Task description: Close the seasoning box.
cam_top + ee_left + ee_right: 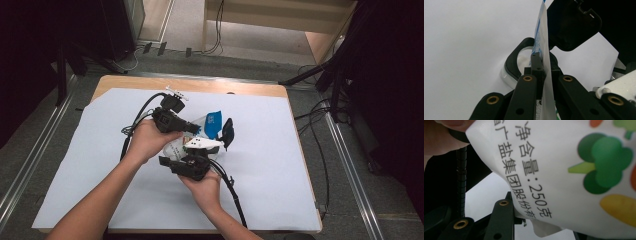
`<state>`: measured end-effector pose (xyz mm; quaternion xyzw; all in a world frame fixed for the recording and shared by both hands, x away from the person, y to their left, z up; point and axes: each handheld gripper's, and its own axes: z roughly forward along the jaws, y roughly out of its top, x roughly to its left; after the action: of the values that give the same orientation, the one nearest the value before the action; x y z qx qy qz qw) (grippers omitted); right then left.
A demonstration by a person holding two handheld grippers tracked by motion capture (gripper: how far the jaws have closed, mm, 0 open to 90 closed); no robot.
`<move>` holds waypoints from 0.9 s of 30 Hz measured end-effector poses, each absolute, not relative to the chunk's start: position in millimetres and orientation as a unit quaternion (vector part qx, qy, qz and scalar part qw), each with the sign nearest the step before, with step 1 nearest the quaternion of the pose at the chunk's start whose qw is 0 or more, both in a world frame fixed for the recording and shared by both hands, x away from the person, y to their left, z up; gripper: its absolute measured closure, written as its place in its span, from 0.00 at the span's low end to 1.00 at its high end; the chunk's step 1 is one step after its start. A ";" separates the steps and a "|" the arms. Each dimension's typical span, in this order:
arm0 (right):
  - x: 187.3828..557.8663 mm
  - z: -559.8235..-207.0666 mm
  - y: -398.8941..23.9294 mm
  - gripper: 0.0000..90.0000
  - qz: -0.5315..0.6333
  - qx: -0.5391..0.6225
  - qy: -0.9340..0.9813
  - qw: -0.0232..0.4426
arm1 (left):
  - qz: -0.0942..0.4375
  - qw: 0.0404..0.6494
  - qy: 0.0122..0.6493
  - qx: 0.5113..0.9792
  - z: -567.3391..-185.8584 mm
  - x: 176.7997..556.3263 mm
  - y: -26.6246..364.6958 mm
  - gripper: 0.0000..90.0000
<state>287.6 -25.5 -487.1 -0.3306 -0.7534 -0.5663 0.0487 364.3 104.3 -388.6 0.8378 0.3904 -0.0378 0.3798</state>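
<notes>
From the high view the whole desk (300, 150) shows, covered by a pale sheet with a wooden rim at the far edge, and over its middle both hands hold their tools close together around a white bag (210, 127) with a blue printed end. The left tool (192, 129) lies at the far side of the bag, the right tool (220, 142) at the near side, a black cable trailing from each toward the person. What that view leaves too small to read, the right gripper view gives: the bag (564, 170) is white plastic film printed with black Chinese characters and the figure 250, beside drawn vegetables, a green broccoli, an orange carrot shape. It lies across the top of the right tool, its lower edge resting against the one black jaw that can be seen there; the other jaw is hidden behind the film, so whether this tool grips the bag I cannot tell. The left gripper view shows the bag edge-on (544, 50), a thin white sheet with blue print, standing upright between the two jaws of the left tool (542, 72), which are closed tight on it. Beyond them a black jaw of the other tool shows, above the pale sheet.
</notes>
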 end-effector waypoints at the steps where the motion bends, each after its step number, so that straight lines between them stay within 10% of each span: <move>1: 287.6 -487.1 -25.7 0.73 -0.567 -0.331 -0.753 0.050 | -0.036 0.381 0.391 0.837 -388.4 363.9 104.0 1.00; 27: 286.3 -488.8 -25.4 0.75 -0.568 -0.336 -0.750 0.054 | -0.033 0.382 0.388 0.838 -387.2 362.8 103.8 1.00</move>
<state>286.3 -25.4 -488.8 -0.3355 -0.7499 -0.5676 0.0537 362.8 103.8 -387.2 0.8383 0.3879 -0.0327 0.3817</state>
